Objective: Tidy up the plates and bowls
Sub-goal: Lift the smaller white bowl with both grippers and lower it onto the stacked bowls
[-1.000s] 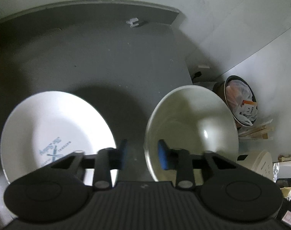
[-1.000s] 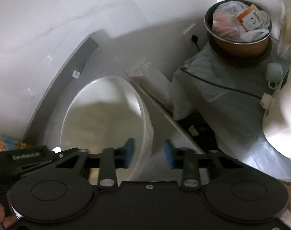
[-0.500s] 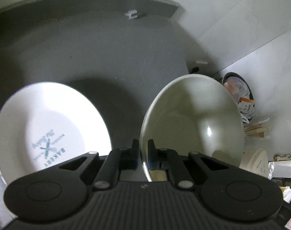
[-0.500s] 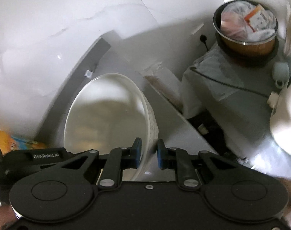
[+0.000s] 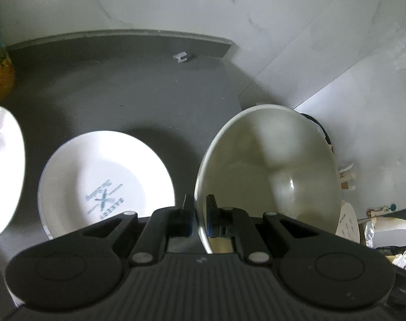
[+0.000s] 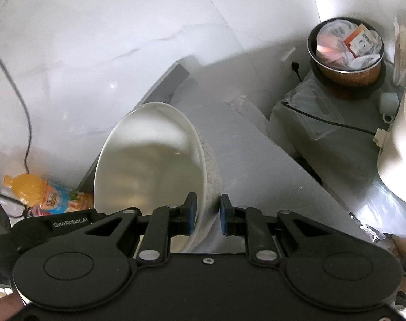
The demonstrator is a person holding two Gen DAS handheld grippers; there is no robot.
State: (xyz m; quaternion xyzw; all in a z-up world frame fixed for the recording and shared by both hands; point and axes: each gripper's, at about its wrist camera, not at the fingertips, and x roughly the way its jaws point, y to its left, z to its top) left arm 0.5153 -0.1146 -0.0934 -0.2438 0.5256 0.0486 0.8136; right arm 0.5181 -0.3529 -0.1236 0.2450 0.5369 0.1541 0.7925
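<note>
Since a second ago both grippers have clamped the bowl (image 5: 269, 171) and raised it off the grey counter (image 5: 122, 91), left gripper (image 5: 198, 218) and right gripper (image 6: 207, 214) pinching opposite rims; uneven pull could slip it onto the plate (image 5: 104, 182) beside.

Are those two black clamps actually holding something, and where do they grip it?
Yes. Both pinch the same white bowl by its rim: the left gripper on one side, the right gripper on the opposite side, each with one finger inside and one outside.
</note>
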